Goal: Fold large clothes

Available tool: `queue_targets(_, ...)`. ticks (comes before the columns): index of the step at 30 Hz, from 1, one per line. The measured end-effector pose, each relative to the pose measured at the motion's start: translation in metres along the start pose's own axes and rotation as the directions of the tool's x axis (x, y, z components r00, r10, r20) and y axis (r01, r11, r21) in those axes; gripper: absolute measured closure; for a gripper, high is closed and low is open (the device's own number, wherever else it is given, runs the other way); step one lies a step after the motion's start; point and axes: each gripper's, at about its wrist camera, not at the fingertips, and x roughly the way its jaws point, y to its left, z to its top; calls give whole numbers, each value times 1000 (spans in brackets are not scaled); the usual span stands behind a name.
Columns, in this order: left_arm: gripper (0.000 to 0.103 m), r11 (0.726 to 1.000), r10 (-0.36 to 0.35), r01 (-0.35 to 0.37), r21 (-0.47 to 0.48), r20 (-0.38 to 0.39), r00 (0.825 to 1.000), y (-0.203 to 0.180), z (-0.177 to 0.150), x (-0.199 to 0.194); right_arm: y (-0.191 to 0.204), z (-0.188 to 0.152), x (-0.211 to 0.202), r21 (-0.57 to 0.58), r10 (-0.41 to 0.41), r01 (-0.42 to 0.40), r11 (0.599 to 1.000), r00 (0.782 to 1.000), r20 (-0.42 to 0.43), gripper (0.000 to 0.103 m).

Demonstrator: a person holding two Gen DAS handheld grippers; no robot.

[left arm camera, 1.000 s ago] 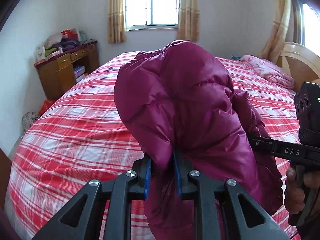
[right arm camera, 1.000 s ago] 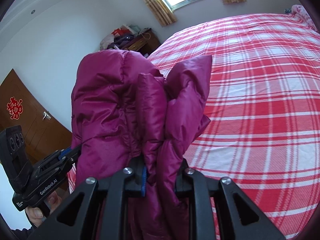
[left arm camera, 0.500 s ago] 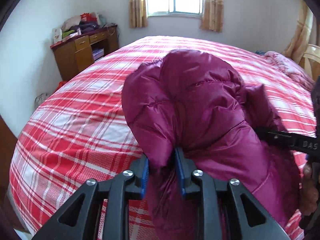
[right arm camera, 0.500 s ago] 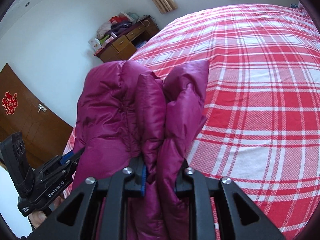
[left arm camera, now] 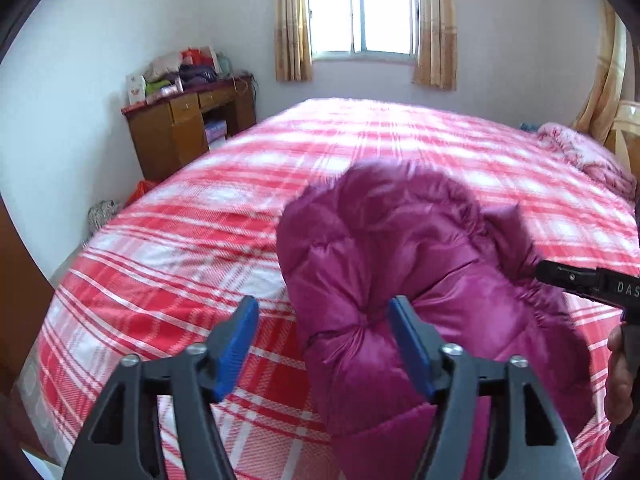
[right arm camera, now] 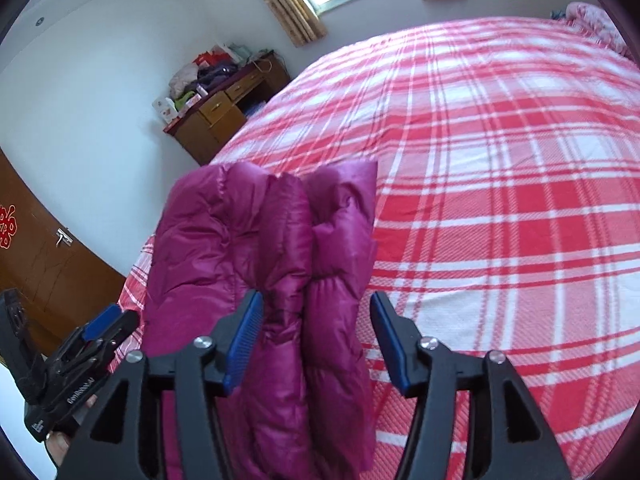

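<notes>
As both jaws are opening, my magenta quilted puffer jacket (left arm camera: 404, 280) slumps on the red-and-white plaid bed (left arm camera: 192, 240). Left hand-held gripper (left arm camera: 322, 330) and right hand-held gripper (right arm camera: 316, 330) straddle it, unpinched. Slick, springy down: I'd expect the folds to puff apart or slide.

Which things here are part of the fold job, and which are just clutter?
In the job:
- magenta puffer jacket
- left gripper, jaws opening, jacket between them
- right gripper, jaws opening, jacket between them
- plaid bed

Lying about:
- wooden desk with piled items
- pink blanket
- curtains
</notes>
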Motion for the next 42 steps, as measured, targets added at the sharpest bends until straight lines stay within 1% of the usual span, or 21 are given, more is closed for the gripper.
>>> queue_targets(2,27,1000,-5,4,5,25,1000,-1,3,-13,8,-3,-14,-34,-24,25,999,999,36,37)
queue_targets(7,26,1000,-17,16,9,76,997,-2,9,-43,34,-14,-49,-115,-49,62,991,992,115,36)
queue_targets(9,26,1000,-23,23,7,95,995,-1,11,-52,45,-19,-64,-139,-56,77,987,987,149,35)
queue_targets(18,24,999,-48,52,-15,177,983,3,22,-89,80,-22,-103,-213,-103,161,964,960,260,26)
queue_targets(27,24,998,-55,63,-32,205,977,8,28,-103,94,-25,-113,-230,-87,154,961,957,278,26)
queue_targets(42,23,997,-62,68,-23,203,977,4,25,-106,89,-31,-116,-211,-81,143,967,958,276,25)
